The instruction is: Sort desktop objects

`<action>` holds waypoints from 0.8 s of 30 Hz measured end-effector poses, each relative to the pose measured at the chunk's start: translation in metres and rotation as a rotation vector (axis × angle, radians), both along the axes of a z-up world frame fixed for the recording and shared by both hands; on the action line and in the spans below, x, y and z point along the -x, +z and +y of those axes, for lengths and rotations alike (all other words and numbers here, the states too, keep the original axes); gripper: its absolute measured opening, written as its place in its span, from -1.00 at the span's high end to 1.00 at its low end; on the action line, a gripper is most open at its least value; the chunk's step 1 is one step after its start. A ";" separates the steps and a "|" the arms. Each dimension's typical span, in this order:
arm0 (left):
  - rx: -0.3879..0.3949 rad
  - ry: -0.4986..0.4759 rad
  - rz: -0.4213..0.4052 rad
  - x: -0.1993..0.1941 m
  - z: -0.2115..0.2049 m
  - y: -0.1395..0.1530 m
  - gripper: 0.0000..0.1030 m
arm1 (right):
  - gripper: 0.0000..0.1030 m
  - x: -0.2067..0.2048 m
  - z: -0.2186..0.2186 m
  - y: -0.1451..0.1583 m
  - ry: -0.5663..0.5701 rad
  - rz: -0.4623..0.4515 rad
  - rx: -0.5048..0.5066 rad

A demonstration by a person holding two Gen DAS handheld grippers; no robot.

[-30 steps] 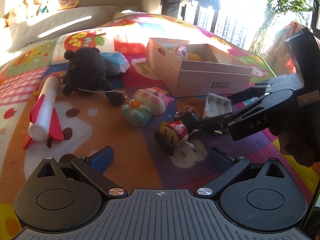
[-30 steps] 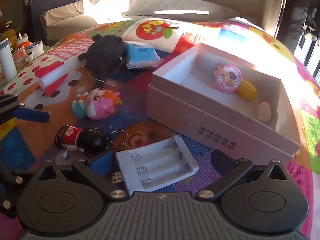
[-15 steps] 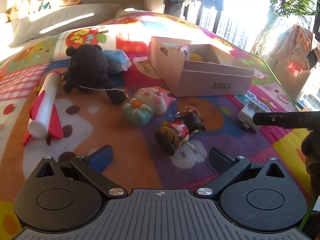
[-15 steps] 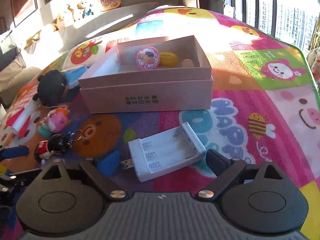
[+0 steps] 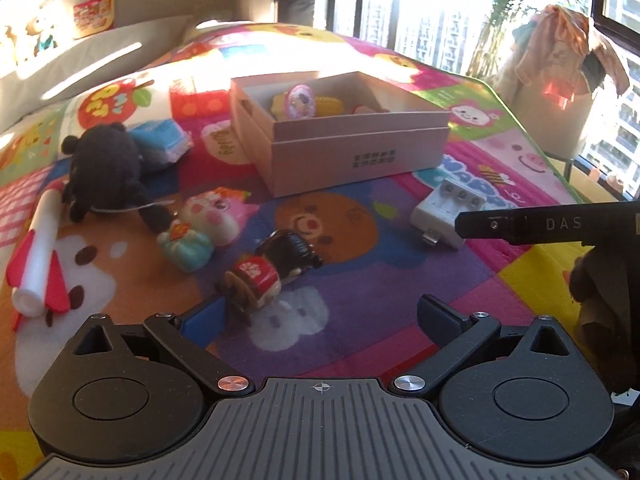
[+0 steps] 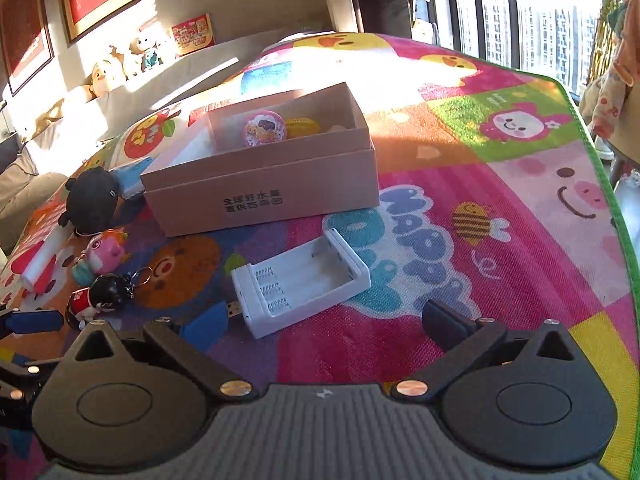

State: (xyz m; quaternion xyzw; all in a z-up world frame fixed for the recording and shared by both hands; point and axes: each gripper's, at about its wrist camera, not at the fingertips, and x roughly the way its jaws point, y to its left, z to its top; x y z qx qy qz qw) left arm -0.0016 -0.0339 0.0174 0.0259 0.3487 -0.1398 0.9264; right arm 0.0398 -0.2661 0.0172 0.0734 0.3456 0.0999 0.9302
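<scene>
A pink open cardboard box (image 5: 352, 152) (image 6: 260, 184) sits mid-mat and holds a pink ball (image 6: 266, 128), a corn toy (image 6: 302, 126) and other small pieces. A white battery charger (image 6: 304, 280) (image 5: 444, 212) lies on the mat just ahead of my right gripper (image 6: 326, 322), which is open and apart from it. My left gripper (image 5: 320, 316) is open, with a red-and-black doll keychain (image 5: 272, 272) (image 6: 100, 296) close to its left fingertip. A pink fish toy (image 5: 204, 224), a black plush (image 5: 104, 168), a foam rocket (image 5: 40, 256) and a blue packet (image 5: 160, 140) lie to the left.
The colourful play mat (image 6: 500, 208) ends in a green edge on the right. The right gripper's finger (image 5: 540, 224) reaches in from the right of the left wrist view. A grey cushion (image 5: 100, 64) lines the back, and a clothes-covered stand (image 5: 560, 92) is beyond the mat.
The white charger and my right gripper have shifted right across the mat, away from the doll and onto the lettered patch. My left gripper has come closer to the doll keychain.
</scene>
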 end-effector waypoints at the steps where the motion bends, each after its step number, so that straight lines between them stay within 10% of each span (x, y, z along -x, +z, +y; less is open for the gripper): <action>1: 0.009 -0.013 0.002 -0.003 -0.004 0.000 -0.94 | -1.00 0.001 -0.002 -0.001 -0.003 -0.004 -0.017; 6: 0.080 -0.053 -0.009 -0.013 -0.014 0.005 -0.63 | -1.00 0.002 -0.008 -0.002 -0.015 -0.010 -0.056; 19: -0.149 0.170 -0.072 -0.038 0.010 0.001 -0.66 | -1.00 0.001 -0.014 -0.002 -0.026 -0.017 -0.104; 24: -0.025 0.104 -0.044 -0.036 0.022 0.011 -0.83 | -1.00 0.002 -0.015 -0.002 -0.028 -0.018 -0.110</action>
